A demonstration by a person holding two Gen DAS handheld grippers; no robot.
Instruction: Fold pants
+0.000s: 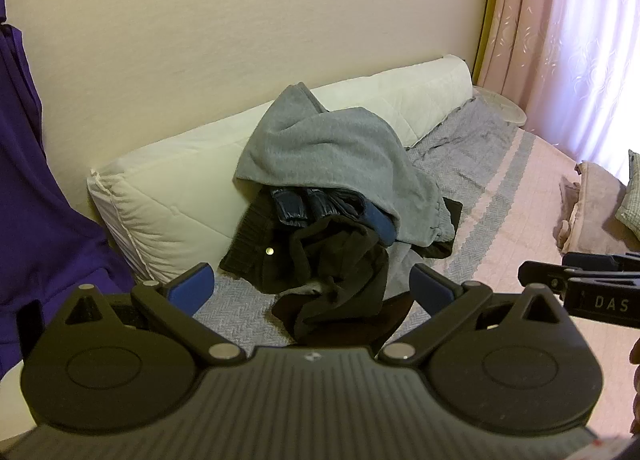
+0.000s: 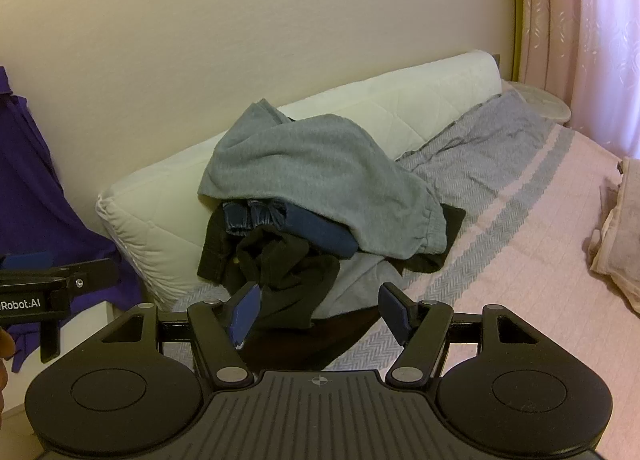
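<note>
Folding has not begun: the pants (image 1: 340, 284) lie crumpled in a heap of clothes against the white pillow (image 1: 168, 184) at the wall-side edge of the bed (image 1: 520, 220), black pair in front, grey sweatpants (image 2: 320, 176) draped on top. My left gripper (image 1: 310, 286) and right gripper (image 2: 320, 310) both hover before the heap, jaws spread wide, holding nothing. All is left: pull 1 pair free, flatten, fold.

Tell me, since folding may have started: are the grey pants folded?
Not folded: the grey pants lie crumpled over a heap of dark clothes.
</note>
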